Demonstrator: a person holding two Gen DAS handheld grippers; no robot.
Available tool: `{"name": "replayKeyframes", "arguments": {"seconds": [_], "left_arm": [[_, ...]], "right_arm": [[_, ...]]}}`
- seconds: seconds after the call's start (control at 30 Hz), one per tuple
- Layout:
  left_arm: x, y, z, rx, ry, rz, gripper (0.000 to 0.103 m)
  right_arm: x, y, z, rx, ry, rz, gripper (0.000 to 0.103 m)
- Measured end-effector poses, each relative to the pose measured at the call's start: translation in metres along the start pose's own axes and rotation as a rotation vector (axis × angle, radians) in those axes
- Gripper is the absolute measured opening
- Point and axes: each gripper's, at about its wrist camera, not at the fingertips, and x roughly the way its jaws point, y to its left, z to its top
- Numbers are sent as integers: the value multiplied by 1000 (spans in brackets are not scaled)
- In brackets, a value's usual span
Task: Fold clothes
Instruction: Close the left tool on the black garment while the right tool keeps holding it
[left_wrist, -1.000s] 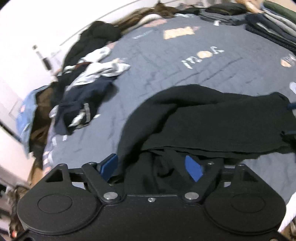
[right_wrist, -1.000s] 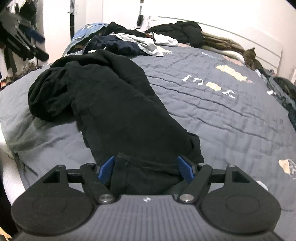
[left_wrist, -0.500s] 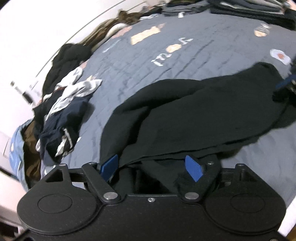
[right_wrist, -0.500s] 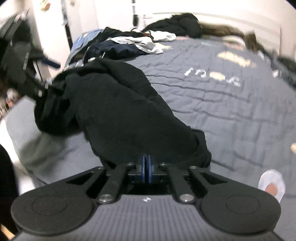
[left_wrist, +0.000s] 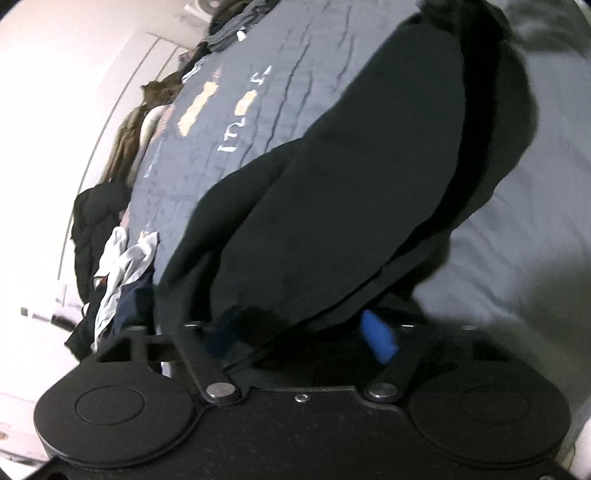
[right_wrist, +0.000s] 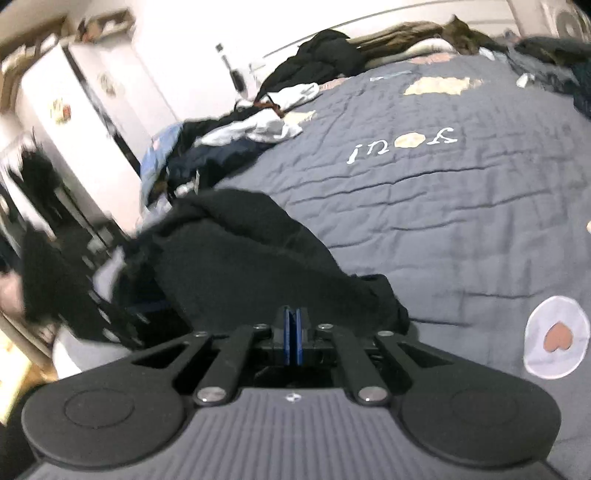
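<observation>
the right gripper (right_wrist: 293, 334) is clenched on the black garment (right_wrist: 236, 258) just ahead; the left gripper (left_wrist: 301, 332), jaws just closing, has cloth between them. pull both ends taut, level over the bed (right_wrist: 461, 184).

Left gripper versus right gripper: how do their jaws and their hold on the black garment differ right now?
The right gripper has its blue pads pressed together, pinching an edge of the black garment. The left gripper has just been closing, yet its blue pads stand apart with bunched cloth of the black garment between them; a firm grip is unclear. Both work the same garment on the grey quilt.
</observation>
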Motion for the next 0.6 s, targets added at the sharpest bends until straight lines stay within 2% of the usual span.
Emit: {"name": "replayKeyframes", "arguments": {"seconds": [0.03, 0.07, 0.17, 0.23, 0.27, 0.3, 0.33, 0.37, 0.43, 0.5, 0.53, 0.57, 0.6], "left_arm": [[2, 1, 2, -14, -6, 0, 23], [4, 4, 4, -35, -11, -1, 15], [6, 15, 8, -89, -27, 2, 14], [8, 13, 11, -55, -26, 35, 18], [10, 9, 12, -28, -20, 47, 24], [11, 5, 13, -1, -13, 59, 34], [12, 0, 13, 28, -10, 75, 59], [12, -4, 13, 56, -16, 93, 67], [12, -11, 10, 109, -34, 124, 67], [15, -8, 9, 85, -38, 98, 54], [17, -4, 10, 42, -30, 57, 25], [18, 1, 11, 0, -23, 27, 13], [17, 6, 13, -38, -23, 15, 13]], "right_arm": [[-2, -3, 2, 28, -9, 16, 3], [-4, -6, 3, 53, -17, 29, 3], [-7, -12, 5, 101, -28, 40, 3], [-10, -18, 7, 139, -40, 59, 3], [-11, -19, 7, 150, -46, 66, 3], [-12, -19, 7, 144, -48, 60, 3], [-13, -18, 8, 137, -51, 54, 3], [-13, -17, 7, 127, -50, 44, 3], [-10, -13, 6, 80, -27, 6, 3], [-7, -9, 3, 37, -6, -25, 3], [-6, -9, 3, 32, -1, -27, 3], [-5, -8, 3, 26, 4, -28, 3], [-4, -8, 3, 23, 5, -28, 3]]}}
